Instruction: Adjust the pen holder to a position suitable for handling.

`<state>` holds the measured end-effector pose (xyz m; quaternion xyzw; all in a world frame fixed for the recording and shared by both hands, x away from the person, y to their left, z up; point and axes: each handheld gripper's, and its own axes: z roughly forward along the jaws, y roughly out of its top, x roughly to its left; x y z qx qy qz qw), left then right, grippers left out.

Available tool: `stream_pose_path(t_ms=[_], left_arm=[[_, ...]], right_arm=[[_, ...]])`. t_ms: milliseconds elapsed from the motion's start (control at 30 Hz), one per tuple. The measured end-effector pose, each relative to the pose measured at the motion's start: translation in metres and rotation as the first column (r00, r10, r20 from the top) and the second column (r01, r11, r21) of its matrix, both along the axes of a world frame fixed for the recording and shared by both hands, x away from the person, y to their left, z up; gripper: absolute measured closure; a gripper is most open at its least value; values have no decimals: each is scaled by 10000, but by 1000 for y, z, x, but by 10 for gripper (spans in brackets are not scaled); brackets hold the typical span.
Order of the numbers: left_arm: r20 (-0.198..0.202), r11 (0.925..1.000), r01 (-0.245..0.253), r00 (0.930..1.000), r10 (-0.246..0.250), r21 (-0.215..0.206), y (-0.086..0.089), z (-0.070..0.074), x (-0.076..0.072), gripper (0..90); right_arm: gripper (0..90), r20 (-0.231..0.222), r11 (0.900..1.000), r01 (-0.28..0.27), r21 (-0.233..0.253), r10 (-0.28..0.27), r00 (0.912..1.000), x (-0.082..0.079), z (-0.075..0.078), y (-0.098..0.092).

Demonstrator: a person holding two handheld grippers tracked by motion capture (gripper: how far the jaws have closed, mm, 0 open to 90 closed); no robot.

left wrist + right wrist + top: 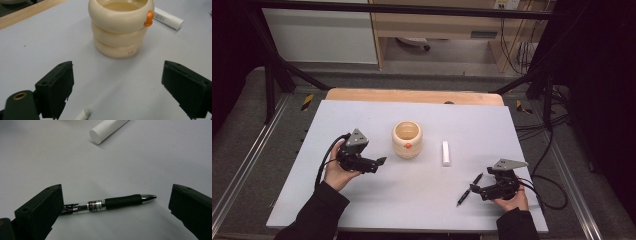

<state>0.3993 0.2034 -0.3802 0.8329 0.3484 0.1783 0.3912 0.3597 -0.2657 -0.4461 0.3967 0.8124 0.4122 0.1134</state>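
the cream ringed cup (407, 139) stands upright near the middle of the pale grey table (362, 200), an orange knob (408, 146) on its near side just under the rim. to the left of the cup, close but not touching it, the left gripper (381, 161) hangs with its jaws spread wide and nothing between them; in the left gripper view the cup (121, 27) sits straight ahead beyond the gap, and a small white stub (83, 114) lies on the table low between the jaws. to the right of the cup, a short way off, a white tube (445, 153) lies flat, pointing away from the person. further to the right of the cup and nearer the person, a black click pen (470, 189) lies on the table. the right gripper (473, 190) is down at the pen with its jaws wide apart; in the right gripper view the pen (110, 203) lies crosswise between them, its clear end right at the left jaw, its metal tip short of the right jaw, not clamped. the white tube (107, 128) lies beyond it.
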Motion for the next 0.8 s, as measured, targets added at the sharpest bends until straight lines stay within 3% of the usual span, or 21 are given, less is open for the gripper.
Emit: stream_pose_path(t_ms=[333,800], left_arm=[[-210,9995,-192,9996,187,-232,25,-22,-21,68],[-525,9983,-336,9981,311,-481,51,-40,-33,61]], right_arm=[[5,85,9998,142,-127,-141,9999,0,4,7],[5,112,9989,184,-433,-180,9998,4,10,29]])
